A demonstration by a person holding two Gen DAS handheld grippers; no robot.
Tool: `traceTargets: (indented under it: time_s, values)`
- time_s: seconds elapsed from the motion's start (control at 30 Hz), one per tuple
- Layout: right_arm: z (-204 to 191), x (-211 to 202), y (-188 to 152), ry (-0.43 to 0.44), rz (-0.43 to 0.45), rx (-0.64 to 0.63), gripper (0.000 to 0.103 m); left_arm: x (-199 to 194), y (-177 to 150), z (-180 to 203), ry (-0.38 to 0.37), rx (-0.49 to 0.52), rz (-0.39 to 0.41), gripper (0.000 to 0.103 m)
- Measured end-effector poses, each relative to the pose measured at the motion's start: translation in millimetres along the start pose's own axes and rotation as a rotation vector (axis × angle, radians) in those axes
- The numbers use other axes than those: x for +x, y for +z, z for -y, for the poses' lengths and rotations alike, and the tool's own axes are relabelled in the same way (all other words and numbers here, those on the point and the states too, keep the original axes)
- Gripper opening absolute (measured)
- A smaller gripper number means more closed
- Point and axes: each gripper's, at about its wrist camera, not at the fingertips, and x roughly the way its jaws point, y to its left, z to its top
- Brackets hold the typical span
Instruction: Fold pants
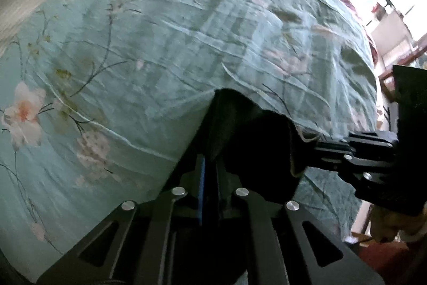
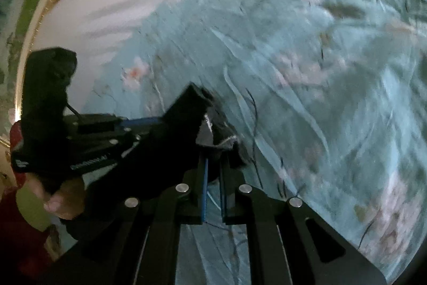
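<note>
Your left tongs (image 1: 210, 164) were pinched nearly closed on a fold of the dark pants (image 1: 248, 130), which hung bunched just ahead of the fingers, above the teal floral bedsheet (image 1: 160, 44). Your right tongs (image 2: 214, 167) were drawn in to a narrow gap with the dark cloth (image 2: 184, 119) caught at their tips, though the blur left the exact grip hard to judge. The two tools sat just beside each other, lifted over the bed (image 2: 320, 71).
</note>
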Motion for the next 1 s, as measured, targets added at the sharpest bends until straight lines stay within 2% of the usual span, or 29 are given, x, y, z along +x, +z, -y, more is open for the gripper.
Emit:
traceTargets:
  time_s: [0.07,0.13,0.2,0.4,0.47,0.53,0.73,0.8,0.9,0.97,1.0]
  values:
    - [4,0,-2,-0.001,-0.009,0.025,0.014,-4,0,-1,0.004,0.004,0.0,0.017]
    - [7,-3,-1,-0.011,0.0,0.044,0.029,-8,1,-4,0.015,-0.001,0.006,0.022]
    - [10,-11,-1,0.005,0.022,0.048,0.036,-11,3,-10,0.015,-0.013,0.009,0.026]
    - [11,-10,-6,0.043,0.014,0.063,0.044,-6,9,-13,-0.022,-0.005,-0.018,0.033]
    - [11,-6,-10,0.063,-0.003,0.068,0.044,-2,10,-8,-0.037,0.016,-0.032,0.046]
    - [10,1,-13,0.077,-0.015,0.066,0.044,3,12,-4,-0.039,0.029,-0.043,0.049]
    - [9,17,-7,0.1,-0.009,0.059,0.044,30,19,-7,0.006,0.034,-0.095,0.051]
    - [11,19,-3,0.106,-0.006,0.061,0.044,37,24,-16,-0.019,0.001,-0.109,0.05]
    - [12,21,-1,0.119,-0.003,0.065,0.044,39,29,-23,-0.065,-0.014,-0.108,0.042]
    - [12,21,-2,0.129,0.006,0.06,0.044,40,32,-23,-0.109,-0.013,-0.114,0.029]
    - [12,22,-2,0.131,0.011,0.055,0.044,41,33,-22,-0.121,-0.006,-0.114,0.026]
